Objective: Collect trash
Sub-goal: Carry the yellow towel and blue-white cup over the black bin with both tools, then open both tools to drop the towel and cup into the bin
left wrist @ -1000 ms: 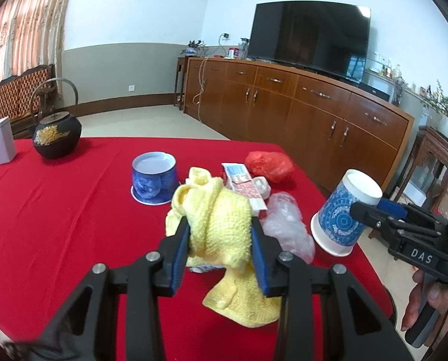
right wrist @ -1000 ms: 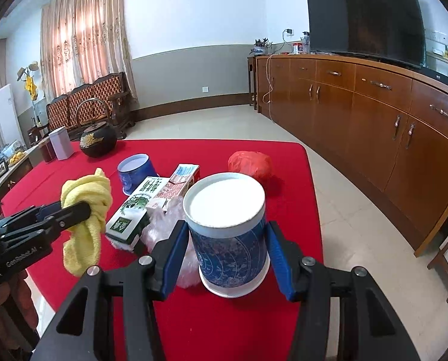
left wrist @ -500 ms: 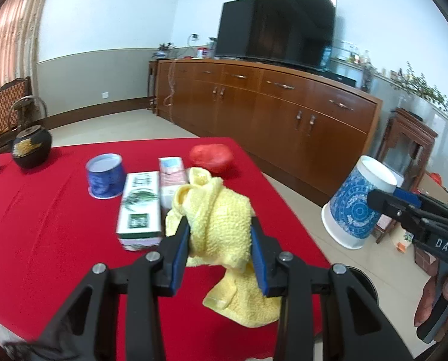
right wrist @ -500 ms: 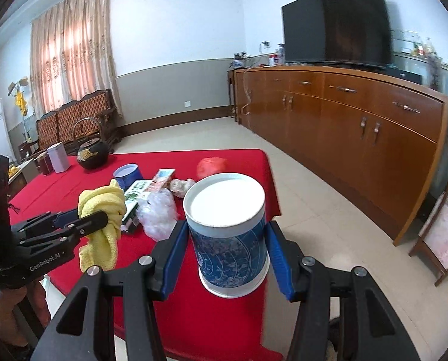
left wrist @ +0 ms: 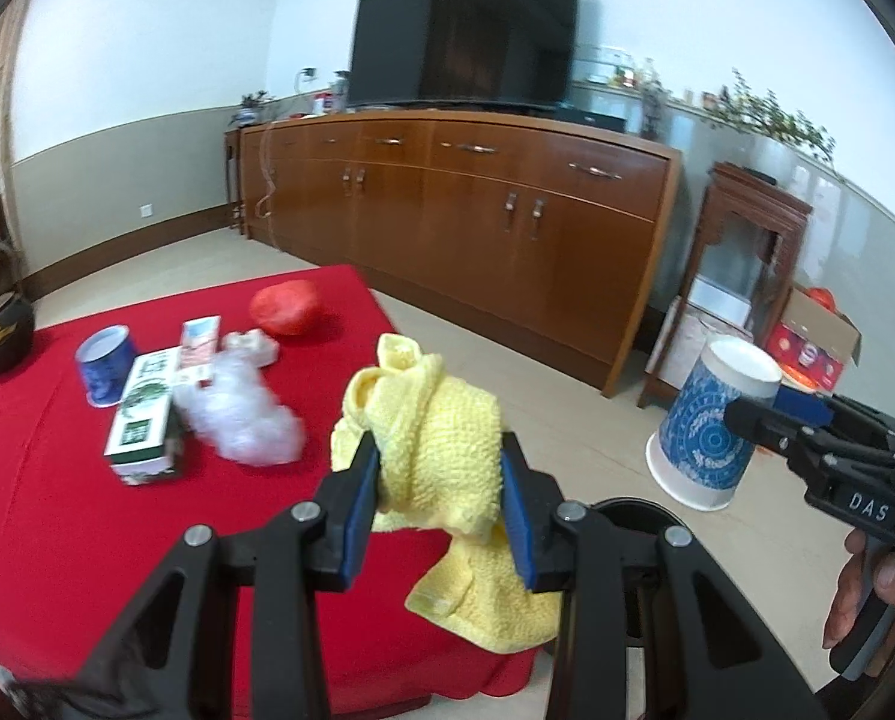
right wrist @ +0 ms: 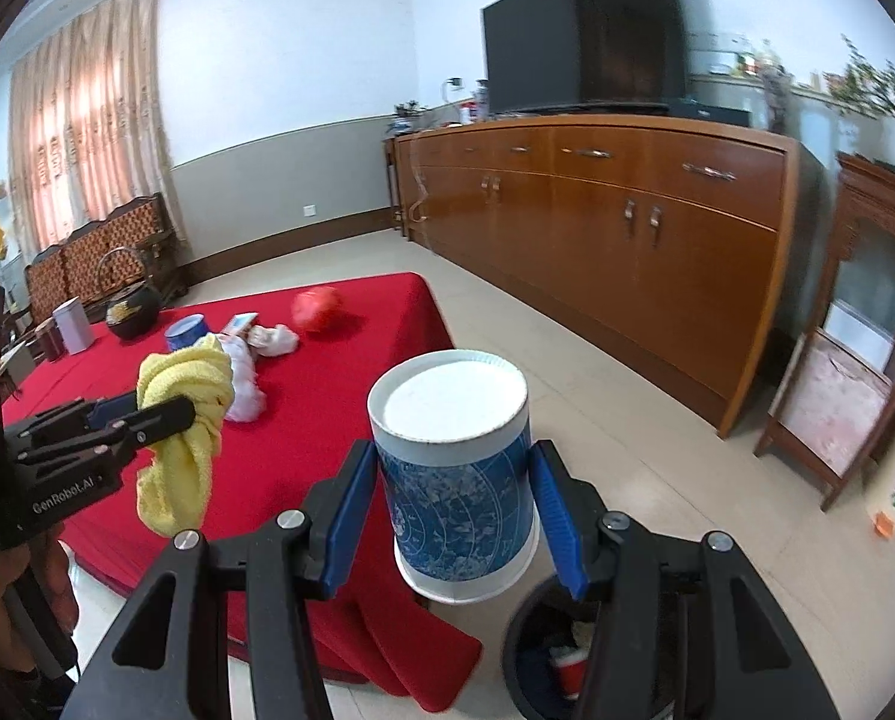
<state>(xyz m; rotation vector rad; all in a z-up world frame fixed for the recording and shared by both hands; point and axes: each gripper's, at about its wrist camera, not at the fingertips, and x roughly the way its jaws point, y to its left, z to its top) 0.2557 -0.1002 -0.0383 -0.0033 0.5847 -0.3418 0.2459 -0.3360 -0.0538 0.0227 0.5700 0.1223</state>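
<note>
A crumpled yellow cloth (left wrist: 441,456) hangs from my left gripper (left wrist: 441,504), which is shut on it near the red table's corner. The same yellow cloth (right wrist: 186,414) shows at the left of the right wrist view. My right gripper (right wrist: 456,516) is shut on a blue-patterned paper cup (right wrist: 456,480), held upside down over the floor beside the table. That cup (left wrist: 708,423) appears at the right in the left wrist view. A black trash bin (right wrist: 561,654) with rubbish inside stands on the floor just below the cup; the bin's rim (left wrist: 639,510) peeks out behind my left fingers.
On the red table (left wrist: 57,510) lie a green-and-white carton (left wrist: 144,414), a clear plastic bag (left wrist: 240,414), a pink carton (left wrist: 198,339), a red bag (left wrist: 285,306), a second blue cup (left wrist: 105,363) and a black teapot (left wrist: 0,330). A long wooden sideboard (left wrist: 477,228) lines the wall.
Both grippers have carried their loads away from the table's middle toward its corner and out over the floor. The bin has come into view beneath the cup.
</note>
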